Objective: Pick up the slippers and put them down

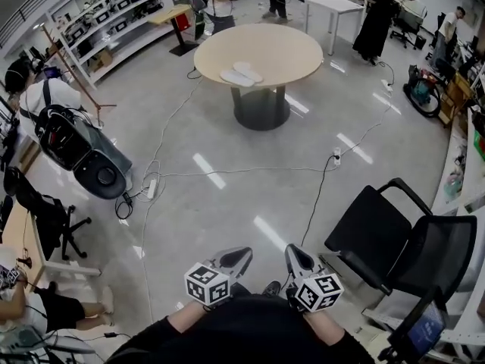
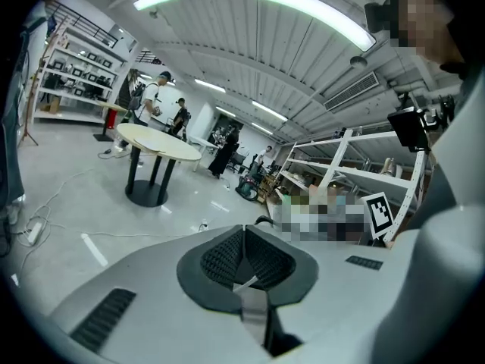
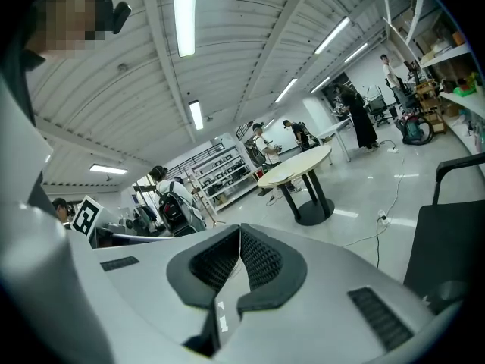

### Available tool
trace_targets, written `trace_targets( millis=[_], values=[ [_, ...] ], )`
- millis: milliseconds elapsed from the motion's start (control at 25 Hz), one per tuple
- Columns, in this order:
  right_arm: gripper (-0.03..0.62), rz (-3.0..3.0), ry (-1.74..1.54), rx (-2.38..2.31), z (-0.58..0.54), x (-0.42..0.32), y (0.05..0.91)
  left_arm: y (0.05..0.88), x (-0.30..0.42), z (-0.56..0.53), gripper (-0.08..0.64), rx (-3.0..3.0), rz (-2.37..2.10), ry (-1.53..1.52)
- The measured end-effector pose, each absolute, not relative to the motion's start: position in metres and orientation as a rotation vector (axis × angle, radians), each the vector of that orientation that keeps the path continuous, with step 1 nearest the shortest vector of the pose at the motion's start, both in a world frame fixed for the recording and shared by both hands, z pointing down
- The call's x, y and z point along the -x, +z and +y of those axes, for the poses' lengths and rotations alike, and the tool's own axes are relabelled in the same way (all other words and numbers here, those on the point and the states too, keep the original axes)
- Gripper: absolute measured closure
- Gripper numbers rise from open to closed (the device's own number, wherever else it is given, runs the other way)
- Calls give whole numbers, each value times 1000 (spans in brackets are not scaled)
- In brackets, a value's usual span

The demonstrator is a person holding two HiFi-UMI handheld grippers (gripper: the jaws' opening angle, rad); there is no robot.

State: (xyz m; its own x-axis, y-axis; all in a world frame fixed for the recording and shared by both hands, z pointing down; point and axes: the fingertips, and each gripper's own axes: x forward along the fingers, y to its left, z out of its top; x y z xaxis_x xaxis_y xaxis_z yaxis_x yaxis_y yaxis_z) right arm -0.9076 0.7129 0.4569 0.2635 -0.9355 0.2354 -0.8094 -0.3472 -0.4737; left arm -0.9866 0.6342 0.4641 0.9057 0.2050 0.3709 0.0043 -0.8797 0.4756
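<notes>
A pair of white slippers (image 1: pixel 241 74) lies side by side near the front edge of a round beige table (image 1: pixel 288 51), far ahead across the floor. Both grippers are low at the bottom of the head view, close to my body and far from the table. My left gripper (image 1: pixel 241 255) is shut with nothing in it, and so is my right gripper (image 1: pixel 292 252). In the left gripper view the left gripper's (image 2: pixel 244 237) ribbed pads meet, with the table (image 2: pixel 155 141) small in the distance. The right gripper (image 3: pixel 240 240) likewise shows closed pads, with the table (image 3: pixel 299 165) beyond.
A black chair (image 1: pixel 402 241) stands close on my right. Cables and a power strip (image 1: pixel 149 189) run across the grey floor between me and the table. A person with a black backpack (image 1: pixel 64 139) is at the left. Shelves (image 1: pixel 114 14) line the far left wall.
</notes>
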Motion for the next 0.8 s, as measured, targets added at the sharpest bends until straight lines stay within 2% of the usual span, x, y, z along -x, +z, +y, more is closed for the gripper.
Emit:
trace_targets(
  millis=[320, 800],
  values=[
    [577, 1608, -780, 2266, 684, 845, 475, 479, 923, 596, 535, -2553, 88, 600],
    [577, 1377, -726, 2480, 583, 726, 448, 460, 787, 472, 535, -2567, 320, 536]
  ],
)
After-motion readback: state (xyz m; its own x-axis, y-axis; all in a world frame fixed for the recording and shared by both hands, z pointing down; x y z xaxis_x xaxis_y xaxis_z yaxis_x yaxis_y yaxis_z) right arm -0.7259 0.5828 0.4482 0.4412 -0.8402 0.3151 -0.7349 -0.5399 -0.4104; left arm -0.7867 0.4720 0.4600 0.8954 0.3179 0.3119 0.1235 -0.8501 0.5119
